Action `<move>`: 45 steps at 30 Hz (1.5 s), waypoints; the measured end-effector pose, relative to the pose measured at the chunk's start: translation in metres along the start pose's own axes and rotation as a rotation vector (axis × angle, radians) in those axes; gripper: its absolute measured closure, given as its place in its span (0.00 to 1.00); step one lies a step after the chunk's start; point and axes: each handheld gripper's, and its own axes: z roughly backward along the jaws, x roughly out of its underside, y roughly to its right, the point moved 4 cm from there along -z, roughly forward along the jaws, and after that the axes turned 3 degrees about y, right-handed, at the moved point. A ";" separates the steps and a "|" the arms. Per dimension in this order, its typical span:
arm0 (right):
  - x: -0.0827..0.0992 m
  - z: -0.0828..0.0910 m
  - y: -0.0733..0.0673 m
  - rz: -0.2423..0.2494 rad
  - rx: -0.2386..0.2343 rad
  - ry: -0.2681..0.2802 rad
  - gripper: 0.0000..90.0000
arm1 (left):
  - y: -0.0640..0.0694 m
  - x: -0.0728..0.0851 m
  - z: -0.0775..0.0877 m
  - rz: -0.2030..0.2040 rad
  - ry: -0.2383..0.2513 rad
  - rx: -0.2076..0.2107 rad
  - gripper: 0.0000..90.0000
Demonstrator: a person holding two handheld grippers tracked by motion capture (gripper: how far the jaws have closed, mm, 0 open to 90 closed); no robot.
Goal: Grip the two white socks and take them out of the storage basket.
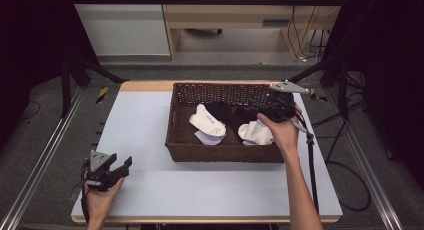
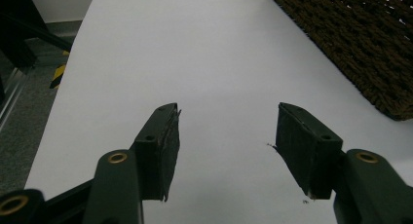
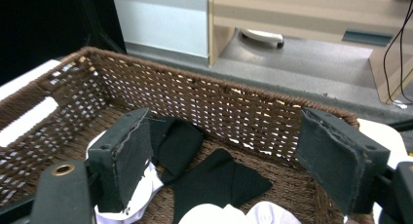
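High view: the right gripper (image 1: 260,110) is being held over the woven basket (image 1: 222,152) of soft socks. Left gripper view: the left gripper (image 2: 226,146) is being kept apart, empty, over smooth tabletop (image 2: 195,53). Right gripper view: jaws are being held apart above a limp black sock (image 3: 219,182); neighbouring cloth risks being pinched too.

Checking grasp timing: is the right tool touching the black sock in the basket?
Apart. The right gripper view shows the right tool open above the basket, with the black sock lying flat on the bottom between and below its pads, neither pressing on it.
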 end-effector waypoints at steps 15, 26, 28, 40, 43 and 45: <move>0.035 -0.059 0.001 0.026 0.032 -0.174 0.25 | 0.000 0.001 -0.001 -0.006 -0.002 -0.003 0.46; 0.059 -0.072 0.009 -0.033 0.060 -0.266 0.22 | 0.000 0.001 -0.002 -0.009 -0.009 -0.006 0.46; 0.061 -0.072 0.010 -0.042 0.065 -0.281 0.21 | 0.000 0.001 -0.003 -0.010 -0.011 -0.006 0.46; 0.070 -0.078 0.013 -0.031 0.118 -0.345 0.22 | -0.001 0.003 -0.004 -0.010 -0.019 -0.007 0.46; 0.077 -0.082 0.015 0.008 0.152 -0.393 0.20 | -0.001 0.003 -0.004 -0.009 -0.019 -0.007 0.46; 0.079 -0.083 0.015 0.004 0.153 -0.411 0.25 | -0.002 0.003 -0.004 -0.009 -0.020 -0.008 0.46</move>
